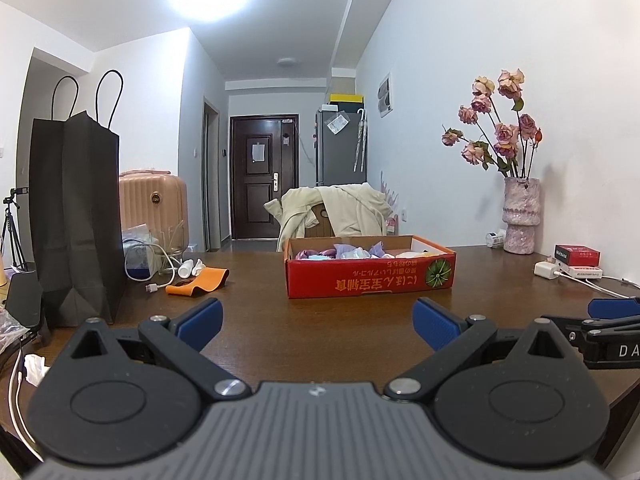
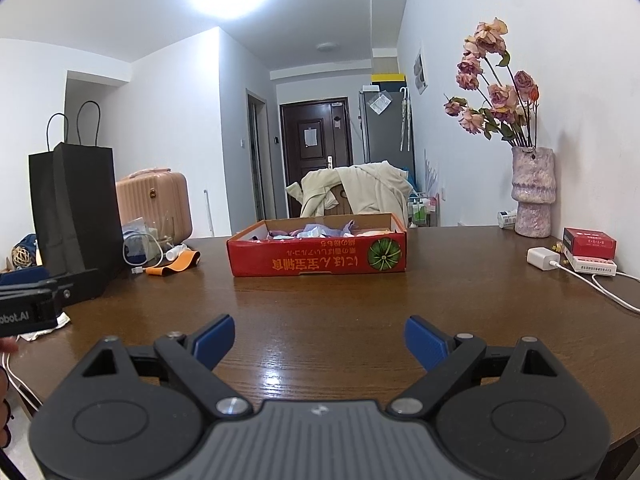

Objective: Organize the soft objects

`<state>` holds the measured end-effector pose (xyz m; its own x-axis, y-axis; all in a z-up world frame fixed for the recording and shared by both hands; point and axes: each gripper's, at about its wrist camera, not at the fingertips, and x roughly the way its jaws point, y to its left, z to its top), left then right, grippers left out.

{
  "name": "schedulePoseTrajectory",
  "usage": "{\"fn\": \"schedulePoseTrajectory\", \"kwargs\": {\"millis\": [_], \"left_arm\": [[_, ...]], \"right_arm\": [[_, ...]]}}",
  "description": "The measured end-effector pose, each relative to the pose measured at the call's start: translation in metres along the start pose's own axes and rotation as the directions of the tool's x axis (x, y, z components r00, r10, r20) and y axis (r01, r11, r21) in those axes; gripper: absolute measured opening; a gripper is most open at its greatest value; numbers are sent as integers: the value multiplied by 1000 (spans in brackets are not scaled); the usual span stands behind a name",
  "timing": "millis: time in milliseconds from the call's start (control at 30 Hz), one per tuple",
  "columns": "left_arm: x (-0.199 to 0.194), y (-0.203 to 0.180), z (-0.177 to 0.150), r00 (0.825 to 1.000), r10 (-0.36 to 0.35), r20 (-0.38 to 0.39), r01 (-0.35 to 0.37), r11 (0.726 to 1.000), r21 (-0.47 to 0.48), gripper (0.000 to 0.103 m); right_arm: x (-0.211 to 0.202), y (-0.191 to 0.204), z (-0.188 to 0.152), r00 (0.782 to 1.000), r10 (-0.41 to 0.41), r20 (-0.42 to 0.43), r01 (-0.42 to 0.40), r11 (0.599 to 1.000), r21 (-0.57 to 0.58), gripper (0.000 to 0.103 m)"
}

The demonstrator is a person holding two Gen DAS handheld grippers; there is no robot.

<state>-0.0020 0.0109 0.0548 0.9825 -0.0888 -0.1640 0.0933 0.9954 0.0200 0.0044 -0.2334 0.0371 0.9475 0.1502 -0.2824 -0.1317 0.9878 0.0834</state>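
Observation:
A shallow red cardboard box [image 1: 370,276] [image 2: 316,256] stands on the brown wooden table [image 1: 320,320] [image 2: 340,304], filled with soft pastel items [image 1: 352,252] [image 2: 312,232] in purple, pink and pale blue. My left gripper [image 1: 318,320] hovers low over the table well short of the box, jaws wide apart with nothing between the blue pads. My right gripper [image 2: 320,338] is likewise open and empty, nearer the front edge. Each gripper shows at the side of the other's view.
A tall black paper bag [image 1: 76,216] [image 2: 76,204] stands at the left with cables, a glass and an orange strap [image 1: 198,280] [image 2: 174,264] beside it. At the right wall are a vase of dried roses [image 1: 520,216] [image 2: 534,192], a red box and a charger [image 2: 542,258]. A draped chair stands behind the table.

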Motion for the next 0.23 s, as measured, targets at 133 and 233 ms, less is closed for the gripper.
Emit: {"fn": "schedulePoseTrajectory", "kwargs": {"millis": [133, 233], "left_arm": [[-2, 1, 0, 1000, -6, 18, 6, 1000, -2, 103], [-6, 1, 1, 999, -11, 40, 10, 1000, 6, 103]], "right_arm": [[-1, 1, 1, 1000, -4, 10, 4, 1000, -9, 92], [-5, 4, 3, 999, -2, 44, 3, 1000, -31, 92]]}}
